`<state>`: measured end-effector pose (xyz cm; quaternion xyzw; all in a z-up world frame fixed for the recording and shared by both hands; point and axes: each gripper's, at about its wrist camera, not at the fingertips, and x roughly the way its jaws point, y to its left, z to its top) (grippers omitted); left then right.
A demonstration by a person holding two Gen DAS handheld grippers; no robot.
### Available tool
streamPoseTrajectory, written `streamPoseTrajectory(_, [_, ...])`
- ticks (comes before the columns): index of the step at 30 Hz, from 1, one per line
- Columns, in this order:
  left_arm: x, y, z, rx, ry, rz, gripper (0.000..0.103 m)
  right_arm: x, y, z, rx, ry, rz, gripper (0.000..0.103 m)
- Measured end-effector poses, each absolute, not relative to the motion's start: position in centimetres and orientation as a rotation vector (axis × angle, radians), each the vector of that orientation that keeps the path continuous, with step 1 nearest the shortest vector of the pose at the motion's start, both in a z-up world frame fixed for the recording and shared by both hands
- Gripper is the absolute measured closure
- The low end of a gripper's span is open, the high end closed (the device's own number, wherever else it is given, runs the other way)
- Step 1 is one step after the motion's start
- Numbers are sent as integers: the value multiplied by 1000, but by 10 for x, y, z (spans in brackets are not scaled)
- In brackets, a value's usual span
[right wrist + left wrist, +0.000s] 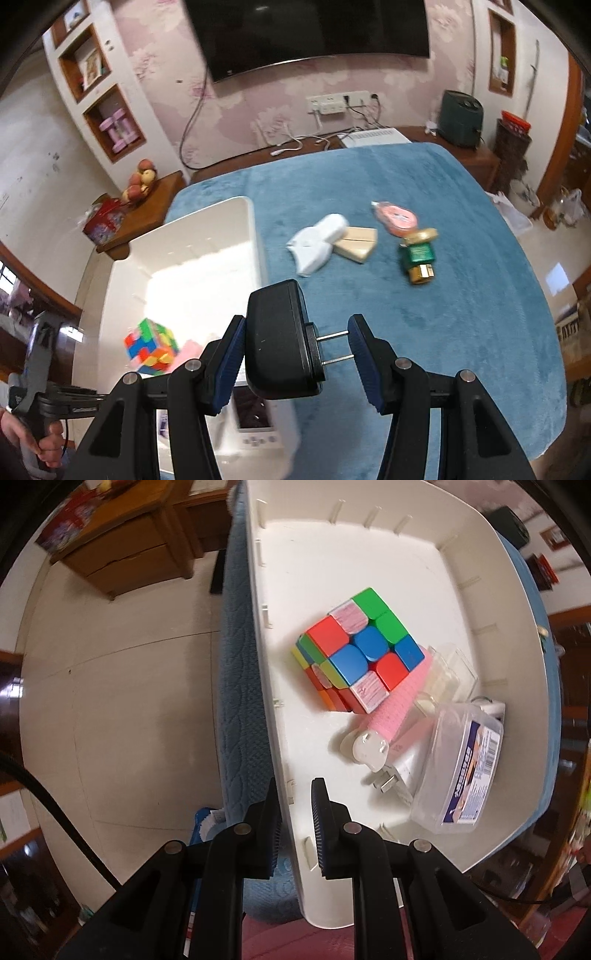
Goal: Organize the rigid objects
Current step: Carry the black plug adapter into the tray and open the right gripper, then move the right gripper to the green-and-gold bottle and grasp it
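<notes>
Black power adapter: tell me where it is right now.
In the right wrist view the black power adapter sits between the right gripper fingers, prongs pointing right, above the blue tablecloth beside the white bin.

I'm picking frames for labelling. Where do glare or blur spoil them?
Left wrist view: sharp; the puzzle cube is crisp, with glare on its pale stickers. Right wrist view: the white bin floor is blown out, the cube is smeared, and the black adapter is sharp.
</notes>
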<state>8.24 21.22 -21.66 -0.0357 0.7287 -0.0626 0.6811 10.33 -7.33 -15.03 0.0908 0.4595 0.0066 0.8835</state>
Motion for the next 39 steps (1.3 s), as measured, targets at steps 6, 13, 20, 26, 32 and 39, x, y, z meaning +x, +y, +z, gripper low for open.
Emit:
streamPoseTrajectory(6, [78, 195, -220, 7, 1627, -214, 87, 98, -37, -146, 165, 953, 42, 47])
streamPoseTrajectory(13, [79, 183, -223, 53, 1652, -282, 87, 92, -4, -134, 128, 912, 64, 47])
streamPoseTrajectory(20, [83, 176, -233, 76, 1668, -303, 87, 93, 18, -131, 45, 908, 91, 46])
streamPoseTrajectory(26, [92, 178, -228, 56, 1676, -282, 87, 96, 22, -132, -4, 914, 103, 40])
streamPoseTrajectory(32, [97, 181, -229, 25, 1693, -234, 87, 101, 14, -132, -50, 911, 116, 33])
streamPoseTrajectory(39, [99, 186, -231, -7, 1702, -153, 87, 109, -9, -137, -81, 926, 140, 26])
